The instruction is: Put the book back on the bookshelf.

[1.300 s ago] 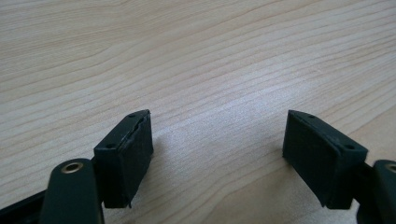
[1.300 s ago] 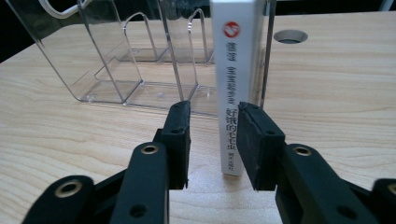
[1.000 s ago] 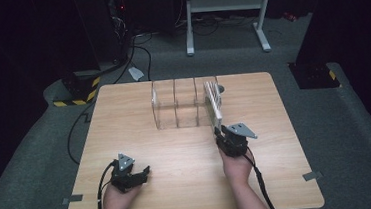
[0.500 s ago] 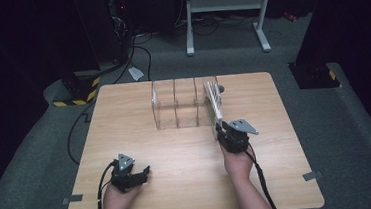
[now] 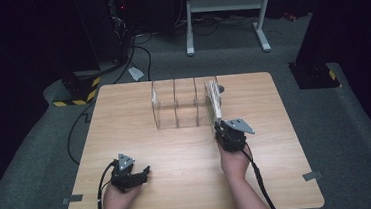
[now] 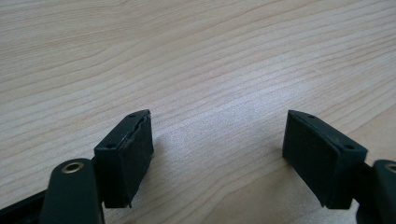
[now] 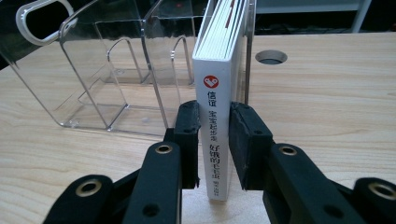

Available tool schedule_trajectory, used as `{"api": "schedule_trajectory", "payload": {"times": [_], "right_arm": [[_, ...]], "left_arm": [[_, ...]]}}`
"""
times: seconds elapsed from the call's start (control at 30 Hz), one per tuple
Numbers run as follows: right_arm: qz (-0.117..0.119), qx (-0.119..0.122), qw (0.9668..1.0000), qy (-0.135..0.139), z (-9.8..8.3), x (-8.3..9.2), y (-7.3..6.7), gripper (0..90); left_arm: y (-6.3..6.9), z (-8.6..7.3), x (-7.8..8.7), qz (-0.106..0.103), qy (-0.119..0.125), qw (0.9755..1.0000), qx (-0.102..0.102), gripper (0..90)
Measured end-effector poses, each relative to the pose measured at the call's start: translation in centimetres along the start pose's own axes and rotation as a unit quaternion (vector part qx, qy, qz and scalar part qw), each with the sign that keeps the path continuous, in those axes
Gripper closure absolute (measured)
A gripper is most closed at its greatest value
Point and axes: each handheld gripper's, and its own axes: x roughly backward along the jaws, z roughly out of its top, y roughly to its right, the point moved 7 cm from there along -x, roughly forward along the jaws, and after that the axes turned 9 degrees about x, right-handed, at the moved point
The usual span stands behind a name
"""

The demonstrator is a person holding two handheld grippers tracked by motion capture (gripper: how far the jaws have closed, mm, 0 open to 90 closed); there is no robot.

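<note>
1. Right gripper [image 7: 213, 142] has its two black jaws closed onto the spine end of a thin white hardcover book [image 7: 219, 121] with a red emblem and dark printed characters down the spine; the pads press on both covers, and the jaws have just been closing in on it.
2. Straight ahead of those jaws, the book stands upright on its lower edge, spine facing the gripper, and its long body runs directly away from the gripper into the rack. From the high view the right gripper [image 5: 224, 130] sits at the near end of the book [image 5: 214, 99].
3. Just beyond the pads, the book occupies the end compartment of a clear plastic file rack with several upright dividers [image 7: 100, 74]; one clear divider stands just beside each cover, so I judge that any pull must follow the book's length, back toward the hand, or the covers will catch on the dividers.
4. Farther off on that side, a round cable hole [image 7: 271, 57] sits in the light wooden tabletop [image 7: 336, 93].
5. Left gripper [image 5: 138, 175] rests well apart at the near table edge, with jaws wide open and nothing between them over bare wood [image 6: 215, 65]; the right hand is clearly the nearer one.
</note>
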Motion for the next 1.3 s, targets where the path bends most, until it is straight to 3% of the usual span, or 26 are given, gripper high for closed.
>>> {"api": "schedule_trajectory", "payload": {"times": [1.3], "right_arm": [[-0.016, -0.007, 0.9998, -0.006, 0.8, -1.6, 0.1, 73.3]], "left_arm": [[0.0, 0.0, 0.0, 0.000, 0.001, 1.0000, 0.000, 24.5]]}}
